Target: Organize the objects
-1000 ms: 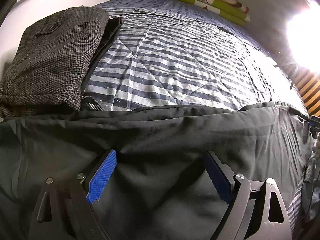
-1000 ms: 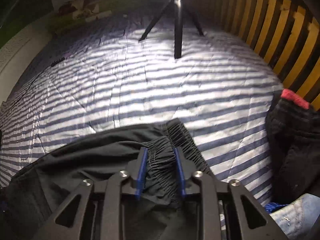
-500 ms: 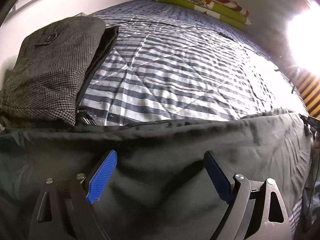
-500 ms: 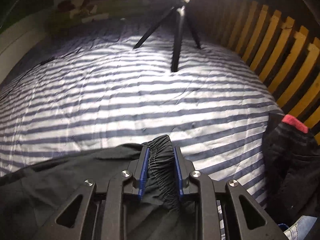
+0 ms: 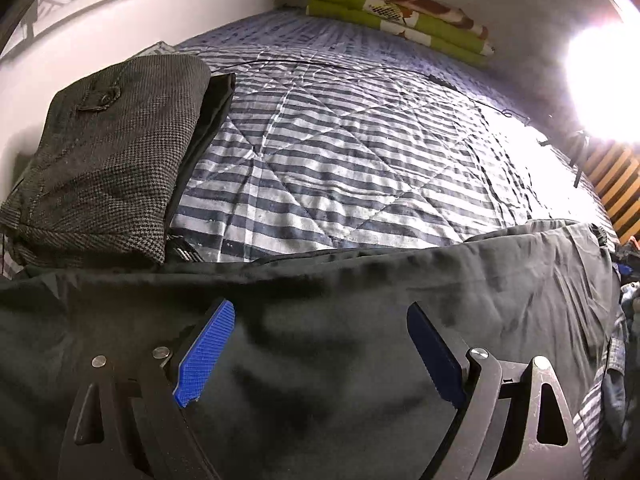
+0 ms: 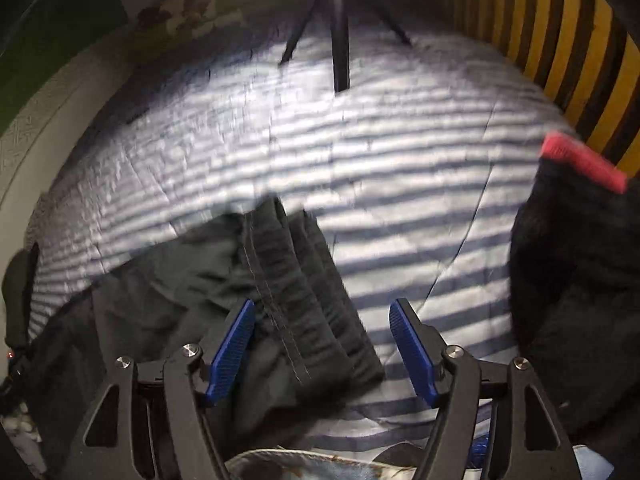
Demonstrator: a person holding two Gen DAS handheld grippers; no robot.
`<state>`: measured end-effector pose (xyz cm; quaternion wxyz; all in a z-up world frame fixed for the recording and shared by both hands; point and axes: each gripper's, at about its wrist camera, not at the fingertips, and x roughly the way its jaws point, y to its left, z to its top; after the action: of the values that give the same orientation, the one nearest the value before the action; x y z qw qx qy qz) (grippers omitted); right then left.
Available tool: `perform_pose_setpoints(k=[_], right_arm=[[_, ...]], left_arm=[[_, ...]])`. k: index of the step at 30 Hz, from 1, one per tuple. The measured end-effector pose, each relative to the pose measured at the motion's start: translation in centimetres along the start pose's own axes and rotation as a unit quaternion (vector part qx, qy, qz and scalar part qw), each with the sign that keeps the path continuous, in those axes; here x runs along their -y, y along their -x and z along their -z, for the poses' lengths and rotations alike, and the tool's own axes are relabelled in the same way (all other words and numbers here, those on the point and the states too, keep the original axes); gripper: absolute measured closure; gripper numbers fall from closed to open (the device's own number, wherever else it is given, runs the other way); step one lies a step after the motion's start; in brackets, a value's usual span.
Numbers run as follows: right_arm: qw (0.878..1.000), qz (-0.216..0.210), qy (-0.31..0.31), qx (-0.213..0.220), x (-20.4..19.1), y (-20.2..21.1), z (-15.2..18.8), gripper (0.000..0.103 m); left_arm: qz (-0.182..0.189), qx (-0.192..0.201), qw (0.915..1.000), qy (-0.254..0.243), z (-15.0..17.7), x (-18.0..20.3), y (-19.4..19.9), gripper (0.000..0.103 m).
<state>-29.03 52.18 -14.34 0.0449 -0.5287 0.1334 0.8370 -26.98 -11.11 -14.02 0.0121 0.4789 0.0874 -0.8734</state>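
Right gripper (image 6: 322, 346) opening, elastic waistband (image 6: 296, 300) released onto bed (image 6: 360, 152) for folding. Left gripper (image 5: 322, 354) wide, empty, over black trousers (image 5: 360, 288).

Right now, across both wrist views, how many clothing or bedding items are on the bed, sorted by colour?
Black or dark: 3, namely the trousers, the garment with red trim and the piece under the checked one
Grey checked: 1 folded garment
Green patterned: 1 folded blanket
Denim: 1
Total: 6
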Motion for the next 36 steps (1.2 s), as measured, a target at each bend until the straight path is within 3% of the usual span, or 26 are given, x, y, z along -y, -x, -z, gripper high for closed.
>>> perform_pose_setpoints(k=[2,6,9,13,19,22,26,30,32,36], right_arm=[[0.999,0.015,0.021,-0.024,-0.6,-1.4,0.7,0.034],[0.998,0.038,0.05,-0.019,-2.2,-1.4,1.7,0.032],[0.998,0.05,0.049,-0.009,-2.6,-1.0,2.5,0.042],[0.998,0.043,0.038,0.004,-3.1,-0.3,3.4,0.074],[0.998,0.05,0.003,0.041,-4.1,1.4,3.4,0.076],[0.996,0.049,-0.015,0.072,-4.9,4.0,2.7,0.077],[0.993,0.042,-0.029,0.109,-6.2,7.9,1.7,0.077],[0.99,0.055,-0.043,0.119,-7.6,10.2,1.5,0.077],[0.989,0.066,-0.05,0.123,-8.0,11.0,1.8,0.077],[0.987,0.058,-0.081,0.122,-7.6,11.7,2.5,0.077]], left_arm=[[-0.003,-0.002,1.0,-0.003,0.0,0.0,-0.1,0.013],[-0.005,-0.004,1.0,0.0,0.0,-0.1,-0.2,0.013],[-0.001,0.002,1.0,0.002,-0.2,-0.4,0.3,0.013],[0.01,0.016,0.9998,0.007,-0.5,-1.3,2.2,0.013],[0.01,0.039,0.9991,-0.008,0.4,-3.7,6.6,0.013],[0.038,0.026,0.9989,-0.012,2.3,-5.4,9.0,0.013],[0.061,-0.014,0.9976,-0.029,7.7,-5.9,10.1,0.013],[0.044,-0.036,0.9975,-0.041,13.7,-6.2,11.5,0.013],[0.054,-0.055,0.9955,-0.054,16.3,-5.7,11.9,0.013],[0.054,-0.063,0.996,-0.034,17.8,-5.9,11.1,0.012]])
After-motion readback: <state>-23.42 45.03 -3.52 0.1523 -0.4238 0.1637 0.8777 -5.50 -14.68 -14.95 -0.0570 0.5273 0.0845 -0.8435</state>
